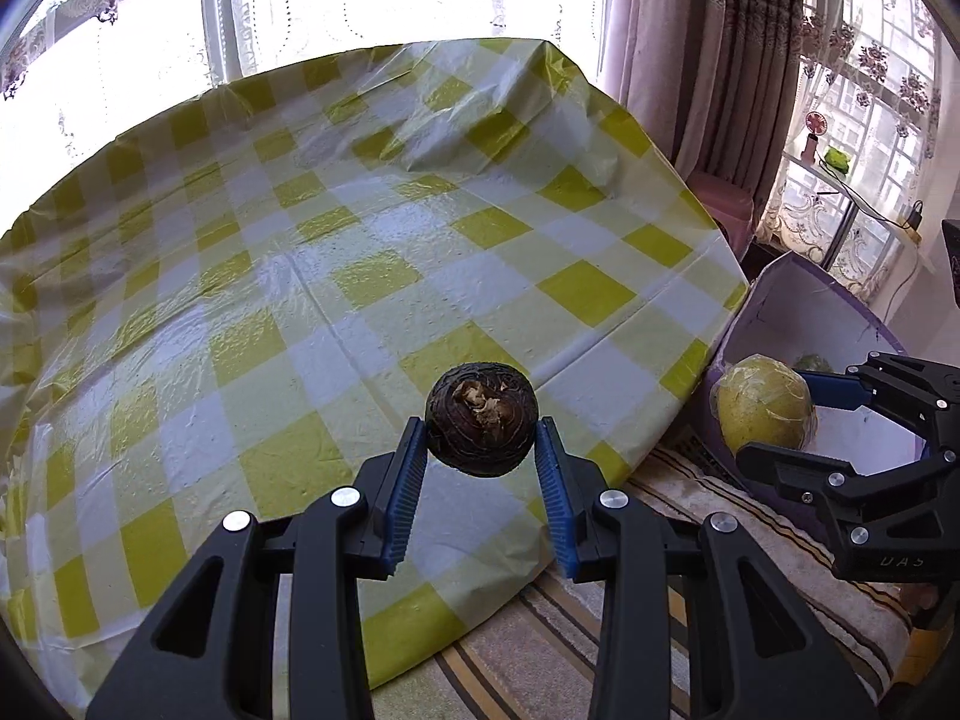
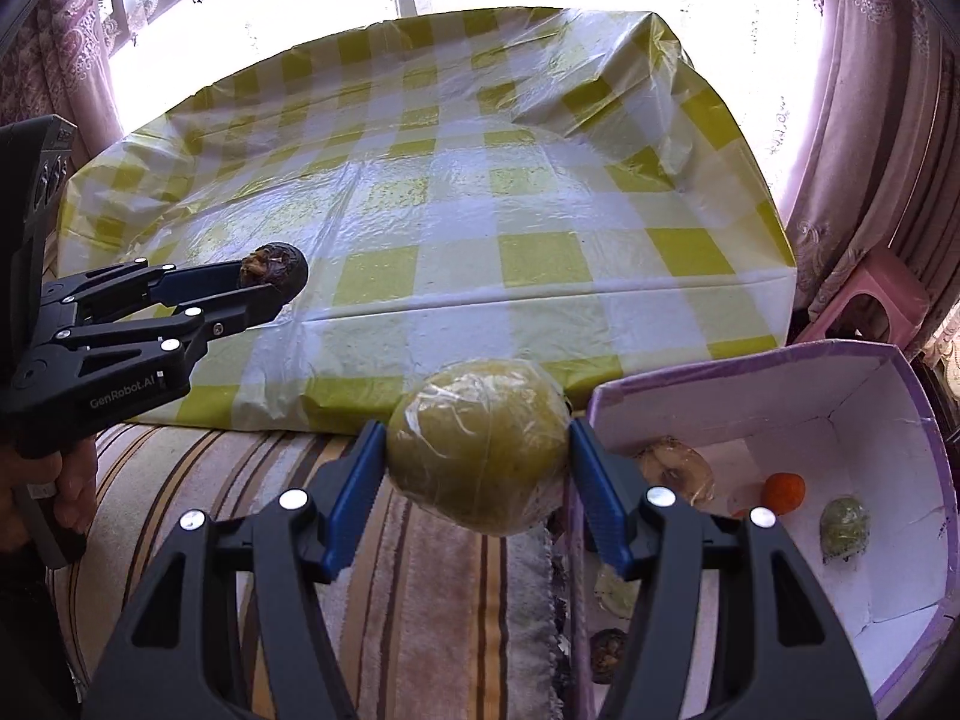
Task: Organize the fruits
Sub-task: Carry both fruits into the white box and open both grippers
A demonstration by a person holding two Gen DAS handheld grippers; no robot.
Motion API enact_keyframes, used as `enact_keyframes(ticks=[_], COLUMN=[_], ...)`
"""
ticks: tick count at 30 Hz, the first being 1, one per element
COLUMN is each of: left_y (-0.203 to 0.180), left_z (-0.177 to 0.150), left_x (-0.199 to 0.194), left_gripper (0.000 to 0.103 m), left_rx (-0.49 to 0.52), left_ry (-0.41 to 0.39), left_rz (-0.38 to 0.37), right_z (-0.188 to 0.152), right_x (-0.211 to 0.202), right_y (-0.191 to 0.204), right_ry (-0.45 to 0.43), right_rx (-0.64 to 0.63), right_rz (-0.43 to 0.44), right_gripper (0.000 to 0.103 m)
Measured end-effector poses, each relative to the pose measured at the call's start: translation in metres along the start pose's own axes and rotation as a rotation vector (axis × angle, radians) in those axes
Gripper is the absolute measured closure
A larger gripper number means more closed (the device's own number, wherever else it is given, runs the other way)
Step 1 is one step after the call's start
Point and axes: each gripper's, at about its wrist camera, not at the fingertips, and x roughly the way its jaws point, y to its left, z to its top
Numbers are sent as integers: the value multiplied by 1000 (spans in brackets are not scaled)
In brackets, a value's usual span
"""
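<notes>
The left gripper (image 1: 480, 450) is clamped on a dark, wrinkled round fruit (image 1: 480, 420), its blue pads (image 1: 408, 480) pressing both sides and holding it off the table (image 1: 300, 240). From that camera the fruit hangs over the near edge of the yellow checked cloth. At three o'clock sits the right gripper (image 1: 780, 420), closed on a large yellow-green fruit wrapped in film (image 1: 765, 405), in front of a purple box (image 1: 798, 288).

From the right wrist, the right gripper (image 2: 477, 462) grips the wrapped fruit (image 2: 477, 447) just left of the box rim (image 2: 744, 360), above a striped rug (image 2: 372, 540). The left gripper (image 2: 270, 288) shows at nine o'clock with the dark fruit (image 2: 276, 273) above the table's near left part (image 2: 480, 210).

Inside the box, toward four o'clock, lie an orange (image 2: 784, 493), a small green wrapped fruit (image 2: 845, 527) and a pale wrapped one (image 2: 678, 468), partly hidden behind the right finger. Two more shapes at five o'clock, one pale (image 2: 615, 591) and one dark (image 2: 606, 654), are cut off by the finger and hard to make out. A pink stool (image 2: 864, 300) stands at two o'clock, beside the curtains (image 2: 870, 120). The windows are blown out white.
</notes>
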Motion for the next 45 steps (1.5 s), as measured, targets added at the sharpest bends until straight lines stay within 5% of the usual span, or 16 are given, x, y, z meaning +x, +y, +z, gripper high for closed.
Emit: enact_keyframes(ticks=[13,25,41,45], left_y=[-109,-208,-233,-238], left_z=[25,46,27,22], left_x=[16,69,104,104], left_gripper=[67,67,68,68], left_rx=[188,346,393,427], left_ry=[8,154,332,312], left_rz=[-168,-469,-588,-517], right_z=[-52,-71,-86,-93], right_x=[-17,-47,-55,-45], right_y=[-94,-104,-120,-141], right_ry=[76,69,97,174], right_rx=[88,19,19,79], right_rz=[-135,-117,-115,-152], right_gripper=[41,41,41,42])
